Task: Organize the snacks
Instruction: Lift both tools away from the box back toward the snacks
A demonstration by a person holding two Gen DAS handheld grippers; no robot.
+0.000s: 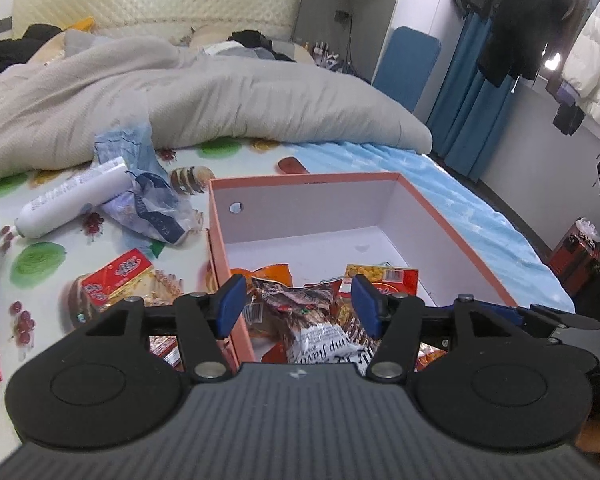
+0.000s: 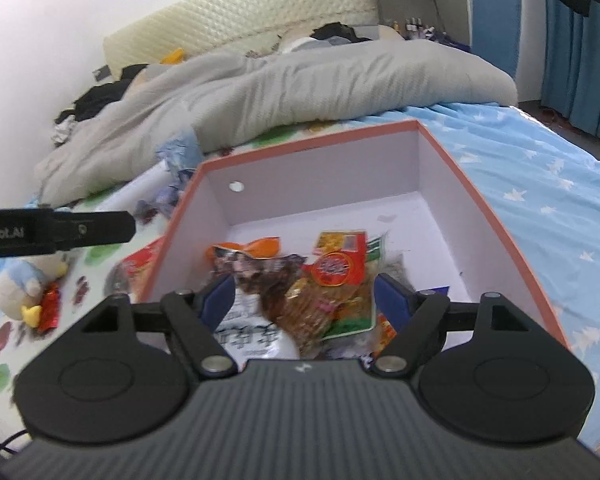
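1. Setting: a bedroom. A bed [image 1: 340, 160] with a star-print blue sheet and a fruit-print cover carries the work items; a grey duvet [image 1: 180, 92] is bunched towards the padded headboard [image 1: 156, 0]. Blue curtains [image 1: 468, 92] and hanging clothes stand at the right of the left wrist view.
2. Container: an orange-rimmed cardboard box [image 1: 452, 216] with white inner walls sits open on the bed. Its far half is bare floor.
3. Contents: several snack packets lie heaped at the near end of the box, among them a brown-and-white shrimp-flavour bag [image 1: 312, 320], an orange packet [image 1: 274, 272] behind it and a red-and-yellow packet [image 1: 388, 276] to its right.
4. Outside the box: a red snack packet [image 1: 120, 276] lies on the bed just beside the box's left wall. Further left lie a white tube [image 1: 76, 200], crumpled plastic wrapping [image 1: 152, 204] and a plush toy [image 2: 24, 288] with a small red wrapper against it.
5. Left gripper [image 1: 298, 308]: jaws stand apart over the near end of the box, above the shrimp-flavour bag; the pads press on nothing.
6. Right gripper [image 2: 304, 300]: jaws stand wide apart above the same heap; packets show between the fingers, but no pad grips them.
7. Image quality: the right wrist view is motion-blurred; packet print there is unreadable.
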